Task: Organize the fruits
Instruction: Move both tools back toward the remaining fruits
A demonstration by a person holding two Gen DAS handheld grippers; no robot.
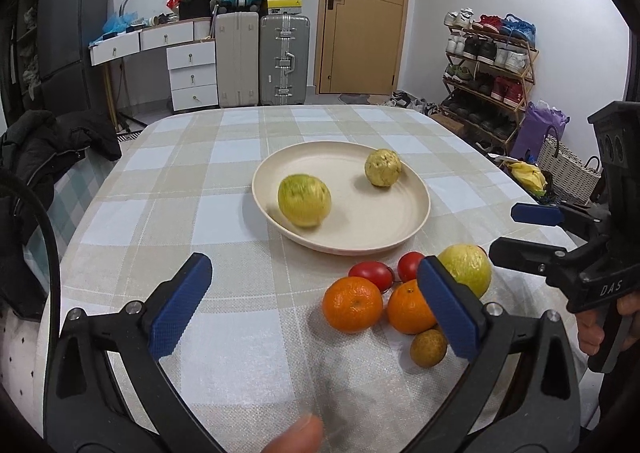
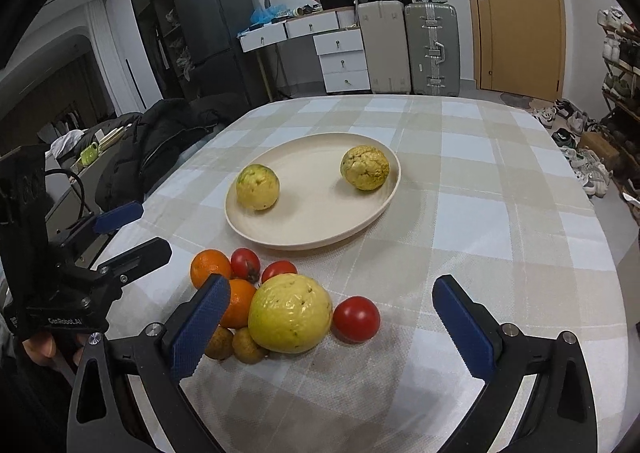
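A cream plate (image 1: 360,221) (image 2: 312,241) sits mid-table and holds two yellow-green guavas (image 1: 383,167) (image 2: 365,167); the nearer one (image 1: 305,200) (image 2: 258,187) looks blurred in the left wrist view. In front of the plate lies a pile: a big guava (image 2: 290,313) (image 1: 468,269), two oranges (image 1: 352,304) (image 2: 210,267), three tomatoes (image 2: 356,319) (image 1: 371,273), and small brown fruits (image 2: 248,345) (image 1: 428,347). My left gripper (image 1: 316,305) (image 2: 128,235) is open and empty, left of the pile. My right gripper (image 2: 332,329) (image 1: 532,233) is open over the big guava and a tomato, touching nothing.
A checked cloth (image 1: 240,173) covers the table. A black jacket (image 2: 160,141) lies off the left edge. Suitcases (image 1: 260,57), a drawer unit, a door and a shoe rack (image 1: 488,69) stand beyond the far edge. A fingertip (image 1: 300,433) shows at the bottom.
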